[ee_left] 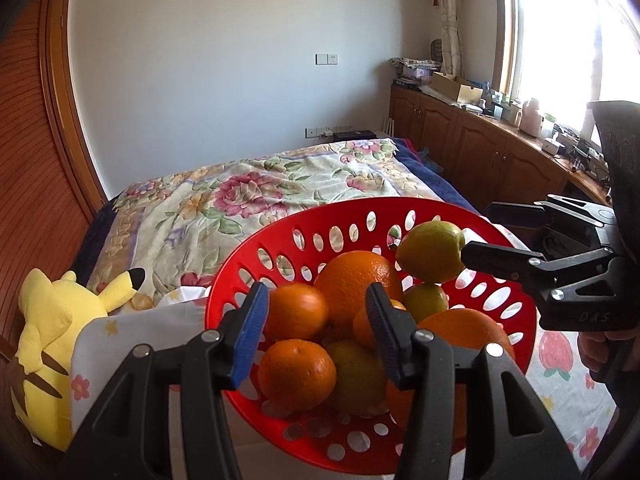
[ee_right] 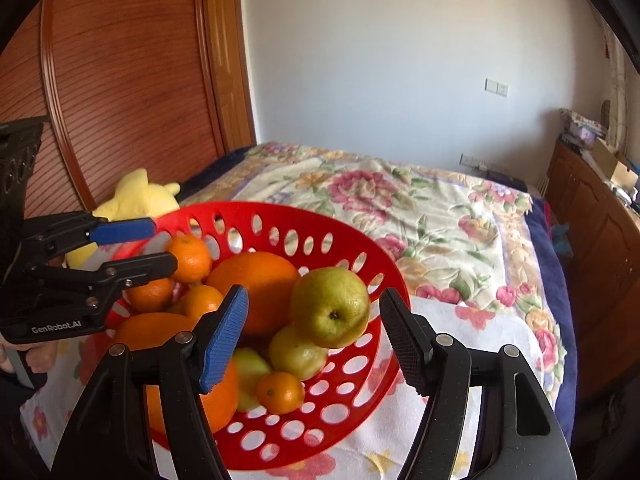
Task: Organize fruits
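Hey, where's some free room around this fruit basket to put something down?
The floral bedspread beyond the red basket lies bare up to the wall. The white fruit-print cloth, between basket and bedspread on the window side, is also free. The basket is piled with oranges and lemons. The yellow plush toy crowds the wardrobe side.

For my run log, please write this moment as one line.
red basket: oranges inside | left tongs: open, empty | right tongs: open, at top lemon
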`<state>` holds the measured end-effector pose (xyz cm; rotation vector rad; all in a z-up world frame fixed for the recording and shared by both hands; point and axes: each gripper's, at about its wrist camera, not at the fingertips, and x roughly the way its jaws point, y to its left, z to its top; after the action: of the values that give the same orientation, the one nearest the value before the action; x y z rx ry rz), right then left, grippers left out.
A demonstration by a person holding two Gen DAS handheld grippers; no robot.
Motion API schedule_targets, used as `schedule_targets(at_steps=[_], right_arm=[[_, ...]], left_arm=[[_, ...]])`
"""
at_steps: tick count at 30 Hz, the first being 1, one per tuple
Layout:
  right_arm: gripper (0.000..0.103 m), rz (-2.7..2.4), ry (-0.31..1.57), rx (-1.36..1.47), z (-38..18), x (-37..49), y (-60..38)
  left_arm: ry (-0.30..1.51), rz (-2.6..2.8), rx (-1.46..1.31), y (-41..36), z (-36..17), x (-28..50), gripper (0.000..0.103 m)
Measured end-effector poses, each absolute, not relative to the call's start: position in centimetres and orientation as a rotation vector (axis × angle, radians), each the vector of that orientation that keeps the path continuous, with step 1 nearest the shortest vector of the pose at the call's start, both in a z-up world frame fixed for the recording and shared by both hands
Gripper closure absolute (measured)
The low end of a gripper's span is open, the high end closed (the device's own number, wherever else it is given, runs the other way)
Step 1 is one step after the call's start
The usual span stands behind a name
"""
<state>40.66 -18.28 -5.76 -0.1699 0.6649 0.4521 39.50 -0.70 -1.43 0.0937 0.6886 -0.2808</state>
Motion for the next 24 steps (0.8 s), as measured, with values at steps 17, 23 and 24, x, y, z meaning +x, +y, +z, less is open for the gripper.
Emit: schedule_targets(at_steps=[17,23,24], right_arm=[[0.033,0.42,0.507,-0.12,-0.8,30.2,-18.1],[0.032,0.379,0.421,-0.128,0.7,25.2,-17.7],[0.032,0.374,0.412,-0.121,0.9,24.5,-17.7]], left_arm=[[0.533,-0.255,0.102,-0.9,5.0,28.3,0.046],[0.475,-0.237,0.104,-0.6,6.6,23.4,0.035],[0.466,-0.235,0.103,-0.6,6.8,22.7,0.032]])
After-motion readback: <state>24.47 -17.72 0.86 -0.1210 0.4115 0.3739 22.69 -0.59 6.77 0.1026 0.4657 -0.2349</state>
